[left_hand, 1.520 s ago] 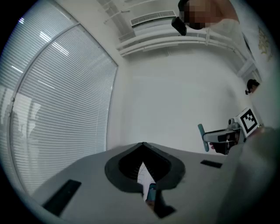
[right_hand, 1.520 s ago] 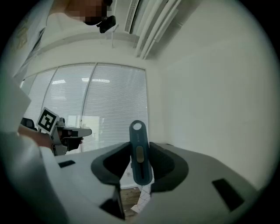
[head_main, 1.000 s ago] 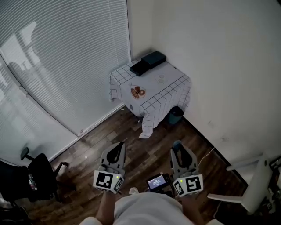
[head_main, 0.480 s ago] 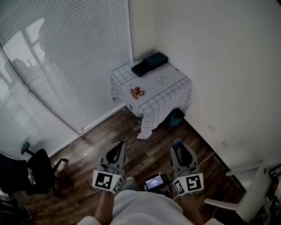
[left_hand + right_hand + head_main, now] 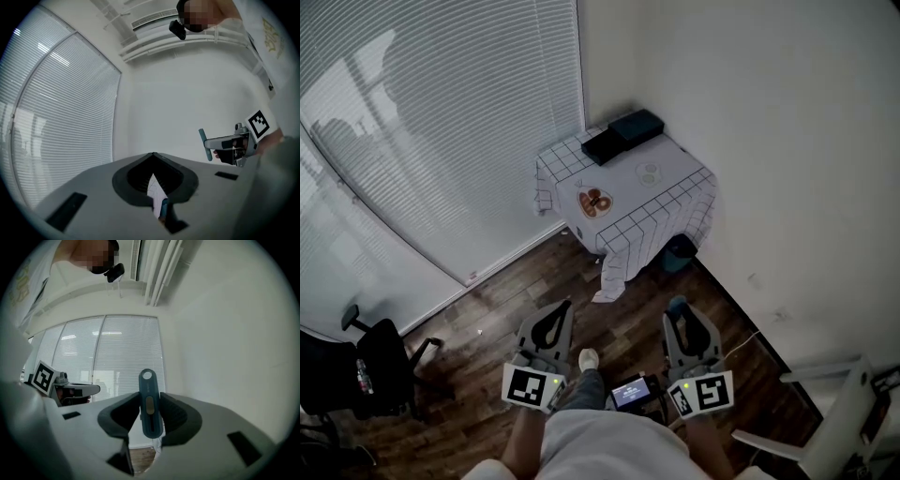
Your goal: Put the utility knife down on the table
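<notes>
- Slatted blinds [image 5: 441, 122] fill the left of the head view, and a plain white wall [image 5: 769, 141] fills the right.
- A dark wooden floor [image 5: 487, 309] runs beneath both.
- The table [image 5: 670, 183] stands in the far corner under a white checked cloth – well apart from both grippers.
- On it are two black boxes [image 5: 621, 134] at the back, a plate [image 5: 594, 201] holding something brown near the front edge, and a small pale dish [image 5: 649, 172].
- A teal bin [image 5: 680, 251] shows under the table's right side.
- A black office chair [image 5: 380, 366] sits at the lower left, a white chair [image 5: 825, 412] at the lower right.
- The left gripper [image 5: 555, 319] is held low in front of the person, its jaws drawn together with nothing between them.
- The right gripper [image 5: 679, 314] hangs beside it, jaws clamped on the utility knife [image 5: 149, 404].
- The knife is blue and stands upright between the jaws – its looped end pokes out past the tips, above the floor and not on the table.
</notes>
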The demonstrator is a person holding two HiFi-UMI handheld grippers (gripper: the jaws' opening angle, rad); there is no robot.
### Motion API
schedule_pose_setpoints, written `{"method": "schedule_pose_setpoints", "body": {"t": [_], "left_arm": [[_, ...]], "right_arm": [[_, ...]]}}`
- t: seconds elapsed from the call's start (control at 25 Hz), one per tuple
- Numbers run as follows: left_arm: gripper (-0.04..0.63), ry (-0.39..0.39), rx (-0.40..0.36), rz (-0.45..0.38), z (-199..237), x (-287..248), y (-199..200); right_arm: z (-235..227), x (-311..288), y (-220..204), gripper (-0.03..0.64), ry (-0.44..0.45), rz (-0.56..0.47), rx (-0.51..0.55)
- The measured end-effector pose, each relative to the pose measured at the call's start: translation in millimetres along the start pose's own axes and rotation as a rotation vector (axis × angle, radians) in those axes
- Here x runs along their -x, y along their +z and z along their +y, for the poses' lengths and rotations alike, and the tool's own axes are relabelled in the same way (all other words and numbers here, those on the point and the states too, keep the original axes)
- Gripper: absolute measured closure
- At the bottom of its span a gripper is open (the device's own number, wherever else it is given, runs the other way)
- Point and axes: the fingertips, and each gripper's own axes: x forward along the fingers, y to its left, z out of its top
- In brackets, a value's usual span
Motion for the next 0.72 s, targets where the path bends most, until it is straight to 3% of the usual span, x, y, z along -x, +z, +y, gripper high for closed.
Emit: {"method": "schedule_pose_setpoints", "body": {"t": [0.32, 0.72], "left_arm": [[0.588, -0.004, 0.003, -0.011, 49, -48, 4], [0.588, -0.066, 0.004, -0.031, 95, -100, 3]], "right_arm": [[0, -76, 4, 0.476, 0.021, -0.010, 0.014], [-7, -133, 2, 0.476, -0.038, -0.008, 0.013]]}}
